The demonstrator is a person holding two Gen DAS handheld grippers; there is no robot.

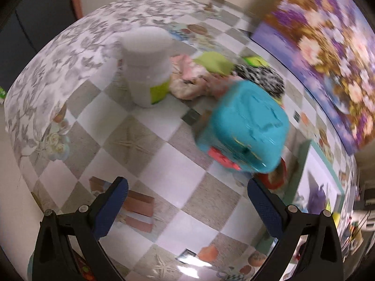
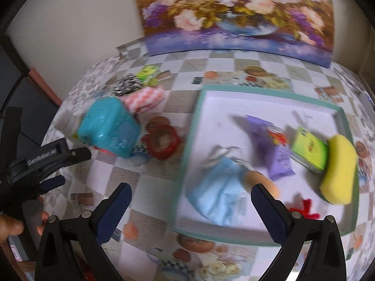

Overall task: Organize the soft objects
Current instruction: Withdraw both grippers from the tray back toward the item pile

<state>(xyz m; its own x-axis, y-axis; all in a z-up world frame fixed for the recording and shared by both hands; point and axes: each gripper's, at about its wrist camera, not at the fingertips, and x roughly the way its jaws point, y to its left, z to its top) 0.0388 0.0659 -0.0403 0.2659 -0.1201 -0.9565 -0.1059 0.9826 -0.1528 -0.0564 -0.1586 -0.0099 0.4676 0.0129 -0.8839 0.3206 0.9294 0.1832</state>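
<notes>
My left gripper (image 1: 187, 201) is open and holds nothing, low over the checked tablecloth. Ahead of it lie a pile of pink cloths (image 1: 187, 77), a green cloth (image 1: 214, 62) and a black-and-white scrubber (image 1: 260, 77). My right gripper (image 2: 191, 199) is also open and hovers at the near left edge of a teal-rimmed white tray (image 2: 194, 128). In the tray lie a light blue cloth (image 2: 218, 194), a purple packet (image 2: 274, 145), a green box (image 2: 309, 149), a yellow sponge (image 2: 339, 171) and a red fuzzy item (image 2: 304, 208). A pink chevron cloth (image 2: 145, 98) lies left of the tray.
A teal plastic box (image 1: 243, 126) and a red ring (image 2: 161, 142) sit between the cloth pile and the tray. A white container (image 1: 146, 68) stands left of the pile. A floral painting (image 2: 234, 11) leans on the wall behind. A hand (image 2: 9, 224) holds the left gripper's handle.
</notes>
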